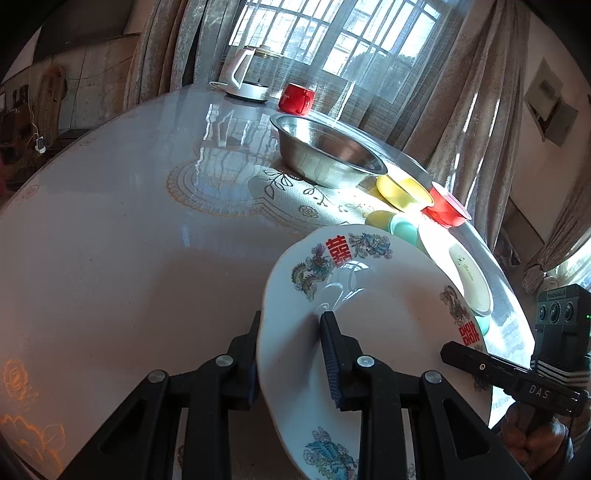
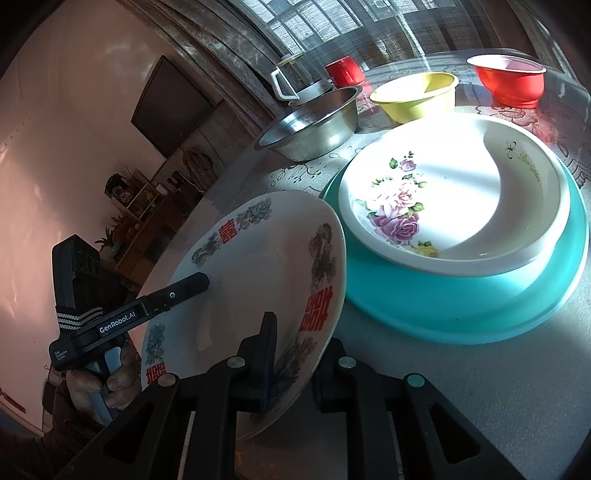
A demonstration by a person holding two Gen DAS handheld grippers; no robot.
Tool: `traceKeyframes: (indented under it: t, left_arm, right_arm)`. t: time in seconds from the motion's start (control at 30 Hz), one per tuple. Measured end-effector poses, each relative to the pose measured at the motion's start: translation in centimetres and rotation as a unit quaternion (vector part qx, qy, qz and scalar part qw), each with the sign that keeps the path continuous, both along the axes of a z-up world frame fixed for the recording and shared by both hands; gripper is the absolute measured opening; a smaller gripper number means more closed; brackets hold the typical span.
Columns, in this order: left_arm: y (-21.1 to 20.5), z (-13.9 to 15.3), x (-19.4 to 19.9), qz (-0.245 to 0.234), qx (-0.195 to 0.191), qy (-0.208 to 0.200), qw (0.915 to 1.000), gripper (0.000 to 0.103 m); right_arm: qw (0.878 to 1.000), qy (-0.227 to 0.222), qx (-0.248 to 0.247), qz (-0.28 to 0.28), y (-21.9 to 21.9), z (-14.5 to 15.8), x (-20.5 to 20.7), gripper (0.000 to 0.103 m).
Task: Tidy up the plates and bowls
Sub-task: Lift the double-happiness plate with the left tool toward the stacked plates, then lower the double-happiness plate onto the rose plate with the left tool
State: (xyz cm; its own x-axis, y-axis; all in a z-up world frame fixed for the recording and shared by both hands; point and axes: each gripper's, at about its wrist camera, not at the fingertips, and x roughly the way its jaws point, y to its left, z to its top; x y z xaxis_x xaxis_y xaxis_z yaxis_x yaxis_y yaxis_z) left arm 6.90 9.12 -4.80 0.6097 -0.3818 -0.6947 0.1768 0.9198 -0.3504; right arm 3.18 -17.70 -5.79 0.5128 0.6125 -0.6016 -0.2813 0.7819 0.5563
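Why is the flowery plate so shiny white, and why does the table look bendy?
Right wrist view: sunlight glares off the rose plate, with a curved shadow across it. Left wrist view: the fisheye lens bends the table into a dome, and the window is washed out.

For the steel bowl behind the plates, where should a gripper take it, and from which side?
Grip the steel bowl by its thin flared rim, one finger inside and one outside, coming from above on the near side. It stands upright and looks empty; the kettle crowds its far side.
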Motion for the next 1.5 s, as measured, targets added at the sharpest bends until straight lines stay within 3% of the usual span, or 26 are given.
traceKeyframes:
  t: [0.23, 0.37, 0.73, 0.93, 1.03, 1.13, 1.5]
  left_arm:
    - [0.2, 0.1, -0.2, 0.002, -0.007, 0.01, 0.9999, 0.028]
    - [-0.2, 0.9, -1.0, 0.0, 0.028, -0.015, 0.9995, 0.028]
    - [0.0, 0.1, -2.3, -0.011, 0.001, 0.003, 0.9999, 0.025]
    - [0.0, 1.0, -3.1, -0.017, -0.004, -0.013, 0.9998, 0.025]
    - [-0.3, 0.7, -3.2, -0.019, 0.01, -0.014, 0.9997, 0.025]
    - [-0.2, 0.9, -3.5, -0.024, -0.004, -0.018, 0.9995, 0.025]
    - [-2.5, 3.8, -3.0, -0.054, 0.011, -0.062, 0.9965, 0.025]
  right_arm:
    - [1.0, 0.002, -0.009, 0.005, 0.3, 0.2, 0.2, 0.019]
    - [1.0, 0.007, -0.007, 0.011, 0.1, 0.1, 0.1, 0.019]
    - [0.999, -0.017, -0.037, 0.008, 0.7, 0.5, -0.4, 0.018]
    - [0.999, -0.026, -0.04, 0.005, 0.8, 1.2, -0.2, 0.019]
    - [0.998, -0.03, -0.048, 0.008, 0.9, 1.1, 0.0, 0.019]
    - [0.998, -0.034, -0.051, 0.007, 0.9, 1.3, 0.0, 0.019]
    - [0.996, -0.075, -0.05, -0.015, -0.9, 3.6, -0.5, 0.019]
